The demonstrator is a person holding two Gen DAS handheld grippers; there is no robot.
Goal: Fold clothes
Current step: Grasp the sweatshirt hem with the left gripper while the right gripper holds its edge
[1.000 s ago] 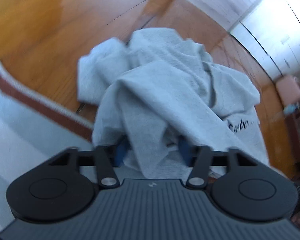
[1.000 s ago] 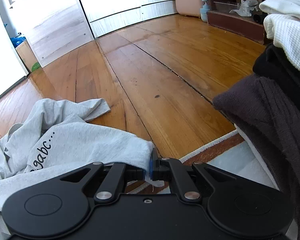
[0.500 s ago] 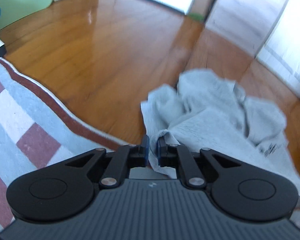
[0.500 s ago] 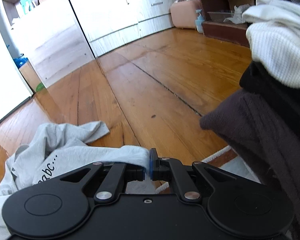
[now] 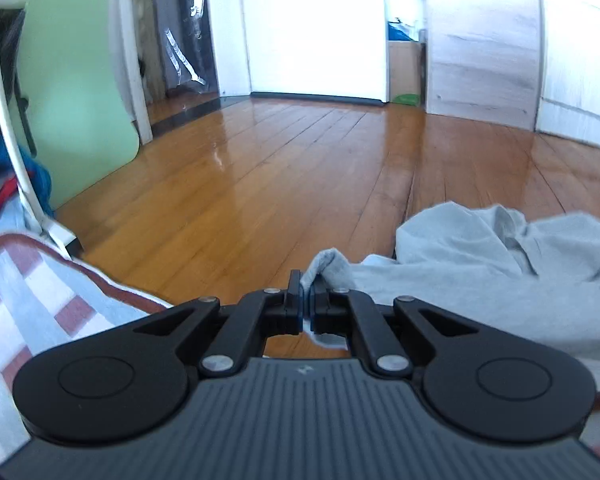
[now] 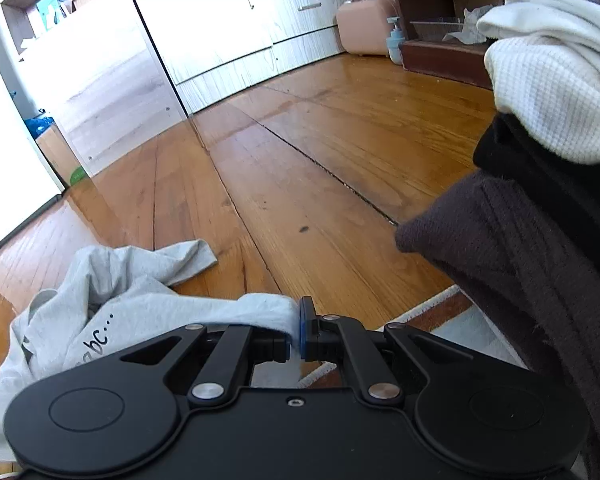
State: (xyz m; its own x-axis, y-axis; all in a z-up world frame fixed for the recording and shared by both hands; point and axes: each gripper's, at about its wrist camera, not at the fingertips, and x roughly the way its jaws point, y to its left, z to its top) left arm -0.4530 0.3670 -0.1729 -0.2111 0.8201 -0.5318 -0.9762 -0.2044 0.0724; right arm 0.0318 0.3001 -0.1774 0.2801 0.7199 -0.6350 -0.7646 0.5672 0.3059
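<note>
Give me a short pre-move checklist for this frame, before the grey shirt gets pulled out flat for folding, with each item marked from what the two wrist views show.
1. Left gripper shut on the grey shirt: ok, fabric edge pinched between the pads.
2. Right gripper shut on the same shirt: ok.
3. Shirt spread flat: not ok, it lies bunched on the wooden floor.
4. Shirt clear of the clothes pile at right: ok, apart.
5. Which shirt corners are held: cannot tell.
6. Checked mat free for laying down: cannot tell, mostly out of view.
</note>
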